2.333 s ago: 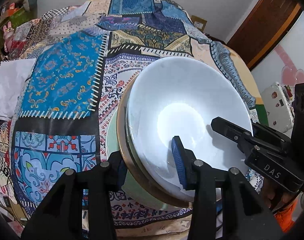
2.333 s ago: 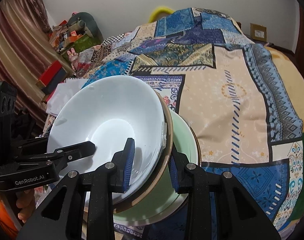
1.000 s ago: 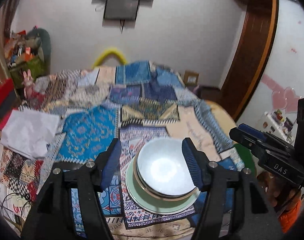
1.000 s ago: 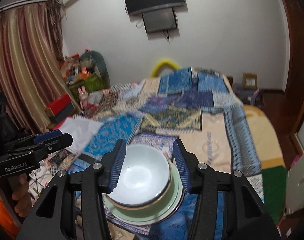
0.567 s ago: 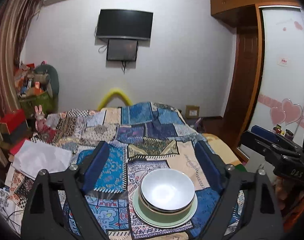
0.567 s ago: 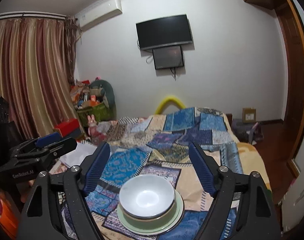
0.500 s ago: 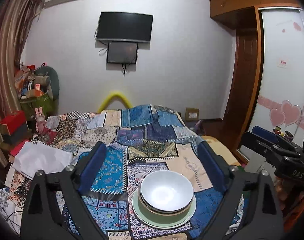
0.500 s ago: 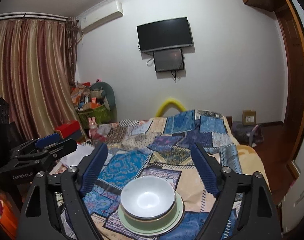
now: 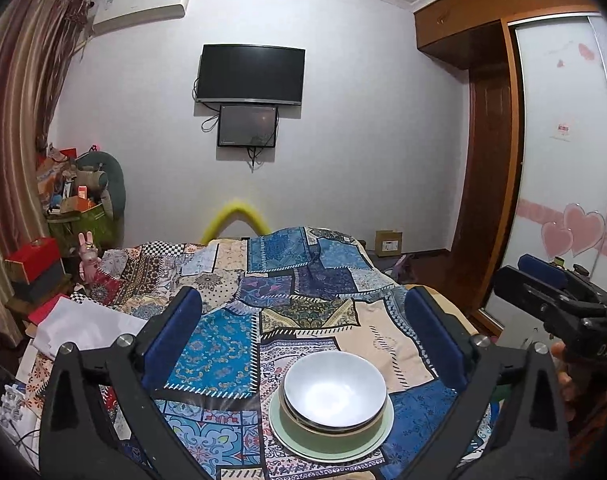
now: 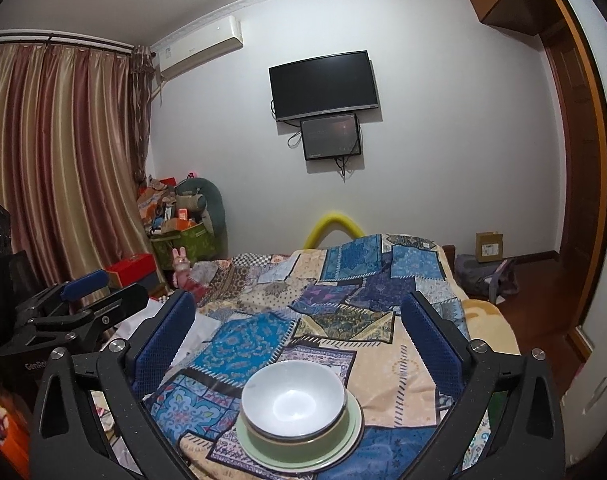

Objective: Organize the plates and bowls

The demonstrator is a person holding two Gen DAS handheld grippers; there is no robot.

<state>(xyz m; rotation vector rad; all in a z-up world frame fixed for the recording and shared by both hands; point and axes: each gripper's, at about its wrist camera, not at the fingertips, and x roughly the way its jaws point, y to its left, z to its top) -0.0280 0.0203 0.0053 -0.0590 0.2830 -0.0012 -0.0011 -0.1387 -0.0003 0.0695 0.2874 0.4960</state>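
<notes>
A white bowl (image 9: 334, 389) sits nested in a green bowl (image 9: 303, 429) on a pale green plate (image 9: 287, 445), stacked on the patchwork cloth near the front edge. The stack also shows in the right wrist view, with the white bowl (image 10: 293, 398) on top of the green plate (image 10: 343, 450). My left gripper (image 9: 303, 332) is open and empty, held well back above the stack. My right gripper (image 10: 299, 328) is open and empty, also held back above the stack. The right gripper shows at the right of the left wrist view (image 9: 559, 304); the left gripper shows at the left of the right wrist view (image 10: 79, 308).
The patchwork cloth (image 9: 231, 344) covers a raised surface reaching toward the far wall. White fabric (image 9: 83, 328) lies at its left. Boxes and clutter (image 10: 175, 224) stand by the curtain. A wardrobe and door (image 9: 491, 184) are at the right.
Both grippers let go of the bowl stack, opened wide and pulled back and up, so the stack now looks small and far below. The stack stays in place.
</notes>
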